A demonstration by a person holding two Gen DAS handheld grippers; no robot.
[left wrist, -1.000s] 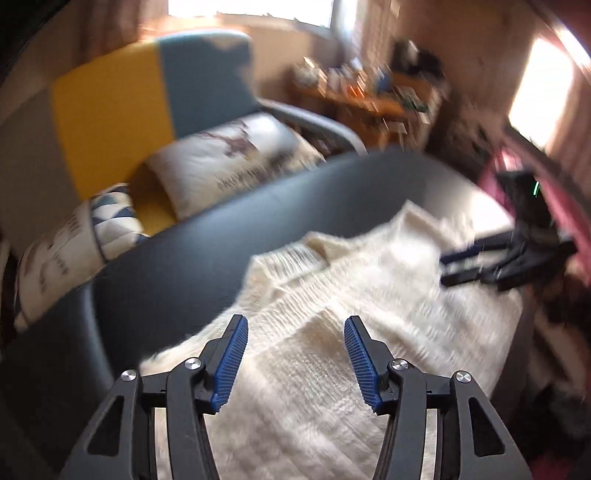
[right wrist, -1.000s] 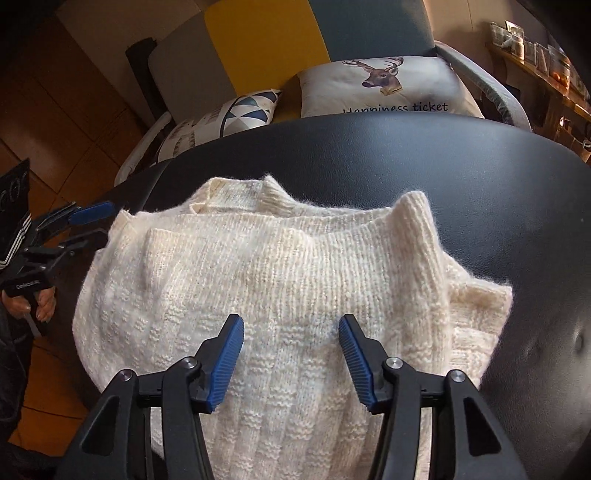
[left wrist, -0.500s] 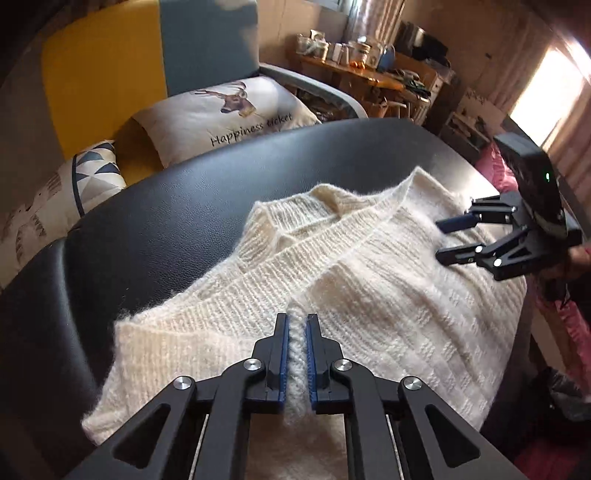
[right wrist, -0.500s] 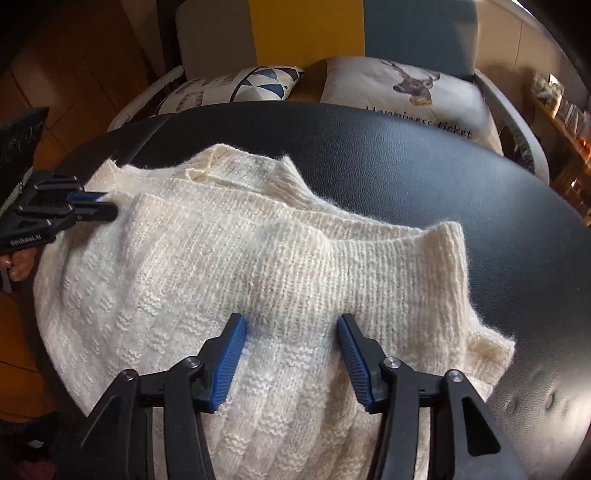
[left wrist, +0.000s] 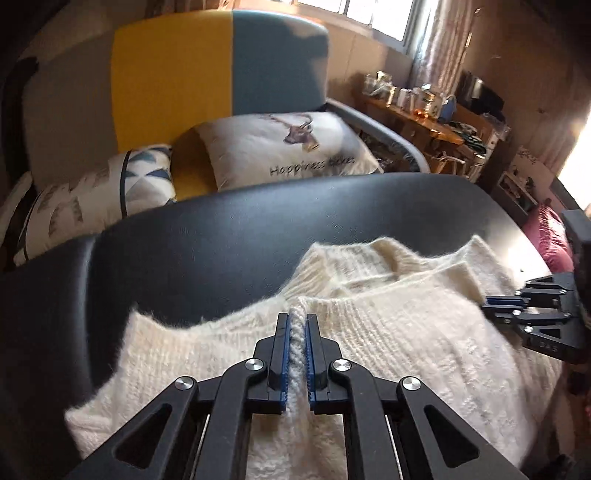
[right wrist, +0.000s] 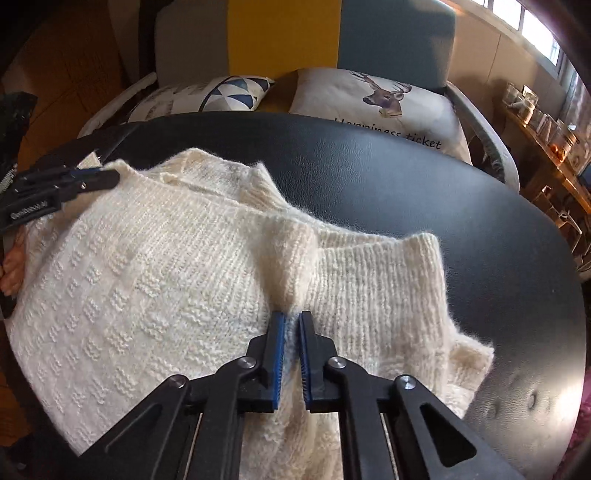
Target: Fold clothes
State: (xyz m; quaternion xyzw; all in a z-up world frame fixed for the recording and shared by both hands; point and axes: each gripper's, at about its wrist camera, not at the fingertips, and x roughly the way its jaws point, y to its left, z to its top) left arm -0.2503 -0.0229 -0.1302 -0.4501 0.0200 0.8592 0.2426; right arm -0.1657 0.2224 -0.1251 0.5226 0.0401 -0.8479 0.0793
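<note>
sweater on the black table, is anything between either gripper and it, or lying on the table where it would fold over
Nothing visible is in the way. The left gripper and the right gripper are each already shut on a pinch of the cream sweater. The black table beyond the sweater shows only bare surface.

Warm window (left wrist: 373, 14) light, fisheye-bent dark edges, slight blur in left view.

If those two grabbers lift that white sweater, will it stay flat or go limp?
Probably limp: the sweater already bunches into a soft ridge where the right gripper pinches it. The left gripper raises a similar ridge. It looks thick and fuzzy, so it likely won't slip from the fingers, and may sag between the two grips.
</note>
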